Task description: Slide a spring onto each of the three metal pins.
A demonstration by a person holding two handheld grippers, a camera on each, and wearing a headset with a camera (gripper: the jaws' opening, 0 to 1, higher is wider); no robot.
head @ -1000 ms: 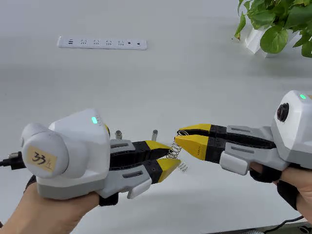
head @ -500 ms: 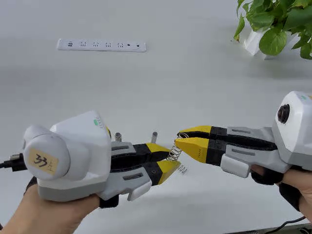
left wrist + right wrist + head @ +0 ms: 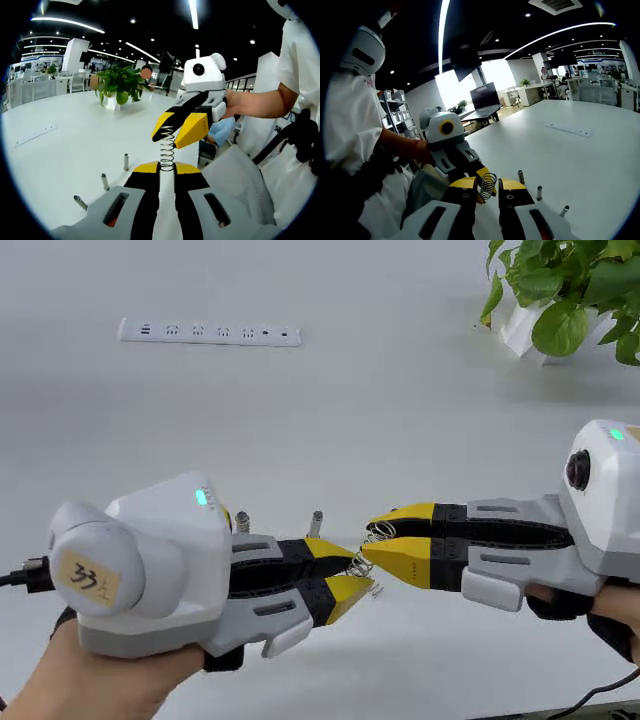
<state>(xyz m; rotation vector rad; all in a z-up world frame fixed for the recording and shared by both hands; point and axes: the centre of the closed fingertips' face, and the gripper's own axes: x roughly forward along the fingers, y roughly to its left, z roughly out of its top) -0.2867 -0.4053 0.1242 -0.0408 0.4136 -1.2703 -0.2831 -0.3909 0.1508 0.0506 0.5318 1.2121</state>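
Observation:
A small metal spring [image 3: 362, 560] hangs in the air between my two grippers. My left gripper [image 3: 352, 574] comes in from the lower left and is shut on the spring's [image 3: 167, 148] lower end. My right gripper [image 3: 373, 542] reaches in from the right and is shut on the spring's [image 3: 488, 185] other end, tip to tip with the left gripper [image 3: 448, 141]. Two upright metal pins [image 3: 242, 523] [image 3: 316, 522] stand on the table just behind the left jaws. Three pins [image 3: 126, 161] [image 3: 105, 181] [image 3: 80, 202] stand in a row in the left gripper view.
A white power strip [image 3: 210, 332] lies at the far left of the white table [image 3: 400, 410]. A potted plant [image 3: 565, 290] stands at the far right corner. A person's hands hold both grippers near the table's front edge.
The right gripper has dropped a little and closed in on the left gripper's tips. The spring between them now looks shorter and more squeezed.

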